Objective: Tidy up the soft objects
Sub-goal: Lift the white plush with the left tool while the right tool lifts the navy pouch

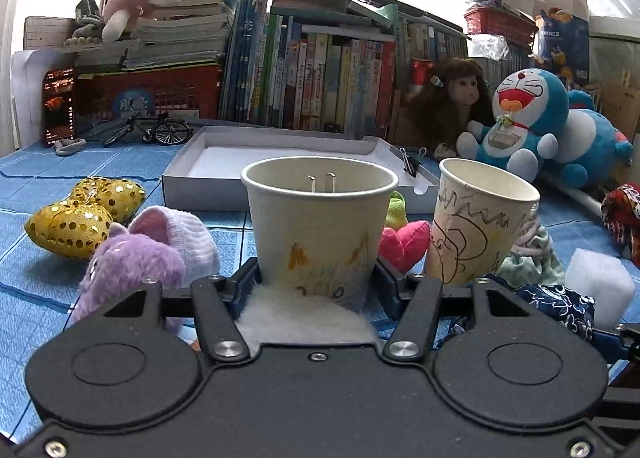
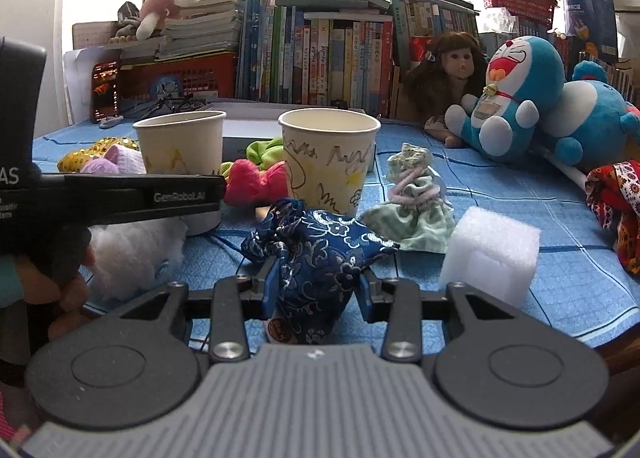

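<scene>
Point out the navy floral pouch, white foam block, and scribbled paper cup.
navy floral pouch [image 2: 316, 254]: right wrist view, embroidered front.
white foam block [image 2: 490, 250]: right wrist view, front face.
scribbled paper cup [image 2: 326, 165]: right wrist view, side wall.

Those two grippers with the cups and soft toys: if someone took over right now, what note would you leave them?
Left gripper: jaws around the base of the yellow-scribbled paper cup, white fluff beneath; firm grip unclear.
Right gripper: open jaws on either side of the blue floral pouch, not yet closed.
On the blue mat: second paper cup, pink bow, green pouch, white foam block, purple plush, gold sequin hearts.
Done: nothing soft seen in either cup.
Left: probably grasp the pouch, then sort the remaining pieces.
</scene>
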Demonstrator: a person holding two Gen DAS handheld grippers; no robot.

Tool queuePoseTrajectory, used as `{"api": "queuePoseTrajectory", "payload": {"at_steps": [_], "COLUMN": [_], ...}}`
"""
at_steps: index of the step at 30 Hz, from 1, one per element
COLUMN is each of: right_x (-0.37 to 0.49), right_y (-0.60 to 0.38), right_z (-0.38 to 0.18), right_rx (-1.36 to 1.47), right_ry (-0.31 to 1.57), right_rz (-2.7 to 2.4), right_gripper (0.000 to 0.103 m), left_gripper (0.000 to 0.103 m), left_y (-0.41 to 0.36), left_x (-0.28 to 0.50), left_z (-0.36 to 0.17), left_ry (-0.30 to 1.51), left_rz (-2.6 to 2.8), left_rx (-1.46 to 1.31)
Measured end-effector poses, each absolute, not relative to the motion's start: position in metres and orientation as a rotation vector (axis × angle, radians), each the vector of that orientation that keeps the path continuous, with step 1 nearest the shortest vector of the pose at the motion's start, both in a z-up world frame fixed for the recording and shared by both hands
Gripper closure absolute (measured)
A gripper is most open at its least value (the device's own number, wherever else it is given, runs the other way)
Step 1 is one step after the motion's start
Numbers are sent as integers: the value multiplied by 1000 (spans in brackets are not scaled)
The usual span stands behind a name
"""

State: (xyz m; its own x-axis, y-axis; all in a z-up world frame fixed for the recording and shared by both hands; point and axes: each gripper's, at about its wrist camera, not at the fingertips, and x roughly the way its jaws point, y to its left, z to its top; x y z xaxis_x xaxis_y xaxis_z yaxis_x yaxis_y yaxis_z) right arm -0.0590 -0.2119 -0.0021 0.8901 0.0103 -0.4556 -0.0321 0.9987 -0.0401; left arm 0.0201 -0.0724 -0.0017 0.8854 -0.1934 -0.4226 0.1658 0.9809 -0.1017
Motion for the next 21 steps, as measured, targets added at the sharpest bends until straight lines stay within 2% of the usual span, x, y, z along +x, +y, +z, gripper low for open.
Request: {"api": "queuePoseTrajectory", "payload": {"at_steps": [17,19,21], "right_x": [-57,-55,-54], "right_y": [-245,-244,-242], "right_z": [-1,-2,-3], "right_rx": [-33,-31,-30], "right_ry": [476,473,471], "right_rz": [-105,-102,-97], "right_gripper": [62,62,62], "left_gripper": [44,26,16], "left_y": [-56,-52,-49], "left_x": [22,17,10], "left_z": [0,6,10], "left_ry": [456,460,446], "left_rz": [-148,-187,-205], "left_rx": [-45,-60,-49]}}
